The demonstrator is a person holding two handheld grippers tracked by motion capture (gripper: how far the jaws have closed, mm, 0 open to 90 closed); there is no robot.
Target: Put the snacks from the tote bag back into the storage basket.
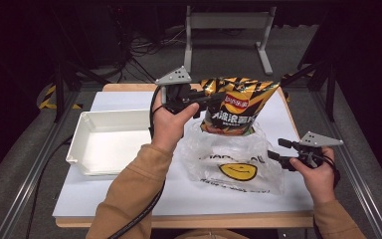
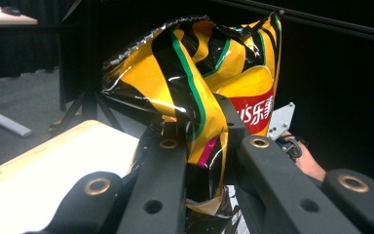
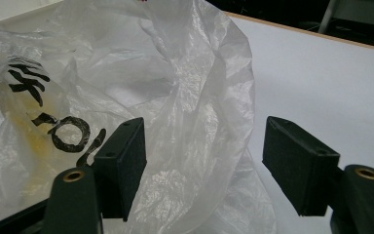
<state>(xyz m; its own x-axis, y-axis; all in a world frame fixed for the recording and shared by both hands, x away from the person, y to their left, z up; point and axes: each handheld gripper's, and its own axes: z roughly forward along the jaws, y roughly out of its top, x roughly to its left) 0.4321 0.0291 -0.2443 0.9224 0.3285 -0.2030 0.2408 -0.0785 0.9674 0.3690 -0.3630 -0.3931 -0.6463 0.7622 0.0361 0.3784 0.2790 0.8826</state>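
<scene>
We have the yellow-and-black striped foil snack bag (image 1: 236, 105) up in the air, pinched near its crimped top edge by the left tongs (image 1: 199, 103), whose jaws are closed on a fold of the foil; from the left gripper view the crumpled foil (image 2: 195, 83) bunches between the two black jaws. The bag hangs with its long axis roughly upright, tilted a little, the sealed top flared wide toward the far side and the narrower bottom pointing down.

What the coming move seems to turn on, in our judgement, is that the bottom end sits directly above the thin clear plastic carrier bag with a yellow smiley face (image 1: 234, 159), which lies crumpled on the white-covered surface (image 1: 129, 191). The snack bag's lower edge is just over, perhaps touching, the raised rim of the plastic; we cannot tell which.

The right tongs (image 1: 277, 149) are at the carrier bag's right edge, jaws wide apart and holding nothing; in the right gripper view the plastic film (image 3: 185, 97) lies between and beyond the open jaws. So the right hand is nearer the carrier bag's mouth, the left hand owns the snack bag.

A white rectangular plastic tray (image 1: 87, 144) sits to the left, apart from both bags.
</scene>
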